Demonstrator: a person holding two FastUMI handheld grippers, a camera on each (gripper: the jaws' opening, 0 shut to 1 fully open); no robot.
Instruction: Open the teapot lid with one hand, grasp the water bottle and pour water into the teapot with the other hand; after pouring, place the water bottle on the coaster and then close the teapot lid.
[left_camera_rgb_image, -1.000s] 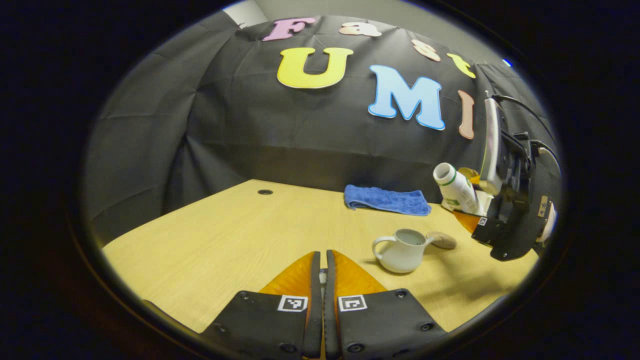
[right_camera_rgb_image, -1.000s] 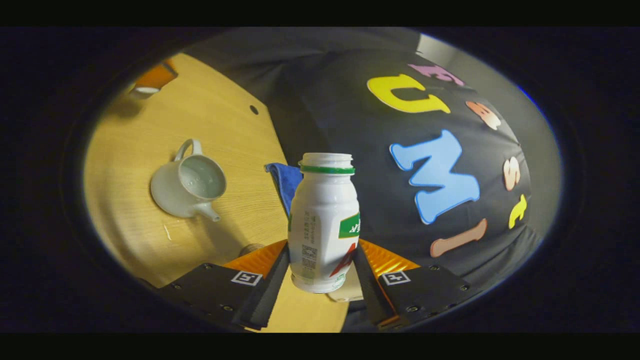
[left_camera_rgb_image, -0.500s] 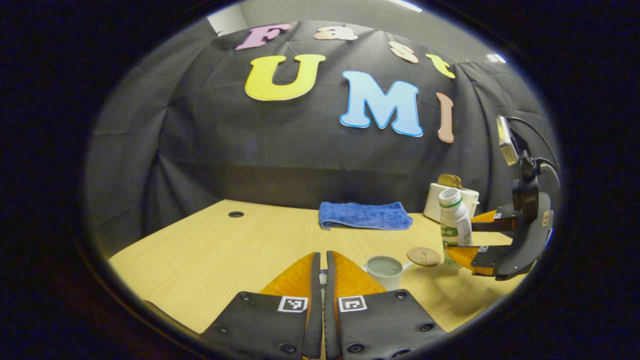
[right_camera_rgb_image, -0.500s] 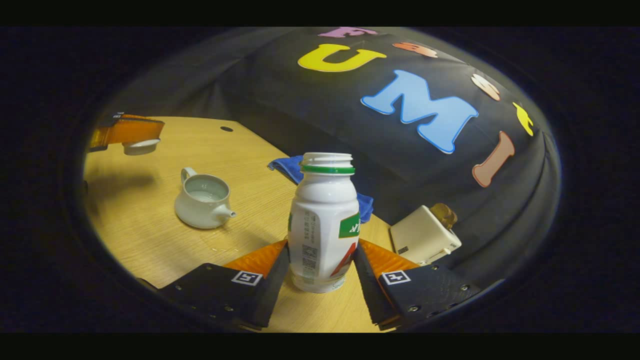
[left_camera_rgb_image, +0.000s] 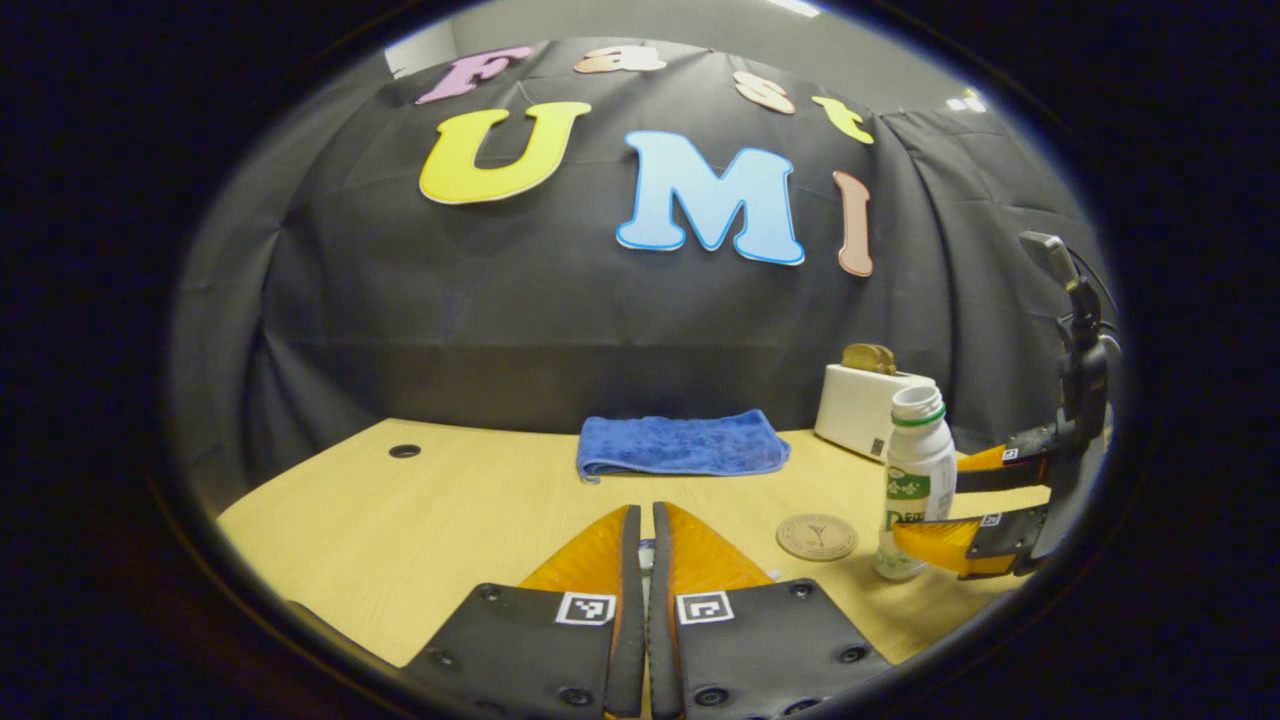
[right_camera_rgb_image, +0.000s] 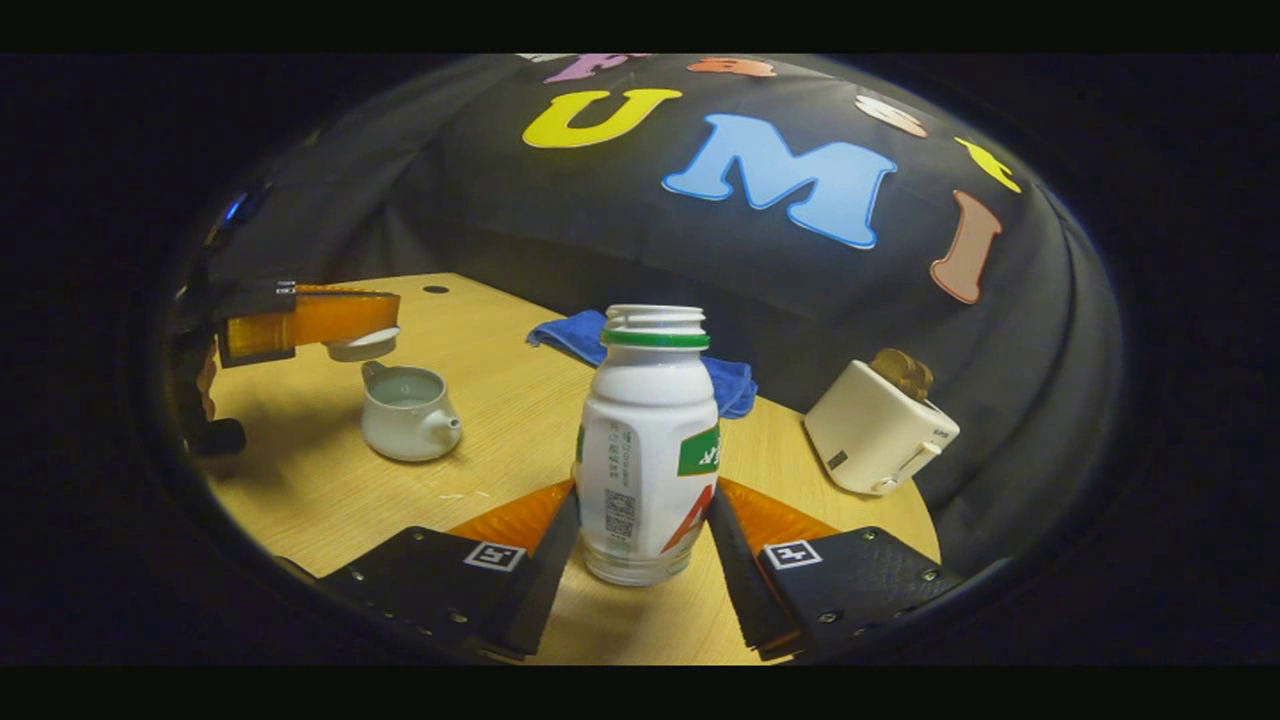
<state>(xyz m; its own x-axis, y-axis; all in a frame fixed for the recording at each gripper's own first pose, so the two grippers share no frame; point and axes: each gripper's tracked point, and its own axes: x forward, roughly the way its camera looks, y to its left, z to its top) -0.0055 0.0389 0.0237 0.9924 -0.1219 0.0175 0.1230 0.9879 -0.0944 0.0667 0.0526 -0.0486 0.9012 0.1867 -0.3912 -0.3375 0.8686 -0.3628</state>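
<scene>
Left gripper view: the right claw (left_camera_rgb_image: 950, 515) clamps the upright water bottle (left_camera_rgb_image: 915, 480), with the coaster (left_camera_rgb_image: 817, 536) just beside it toward the left claw (left_camera_rgb_image: 641, 535), closed on the lid (right_camera_rgb_image: 362, 343).

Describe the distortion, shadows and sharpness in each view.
Left gripper view: fisheye bends the table edge; bottle and coaster sharp; soft shadow under the right gripper. Right gripper view: dimmer at the edges; teapot casts a soft shadow; bottle crisp.

Pale wood desk (left_camera_rgb_image: 460, 500), cable hole (left_camera_rgb_image: 404, 451) near far left corner. Creased black cloth wall (left_camera_rgb_image: 400, 300) behind. Grey ceiling (left_camera_rgb_image: 700, 25) above, lit.
</scene>
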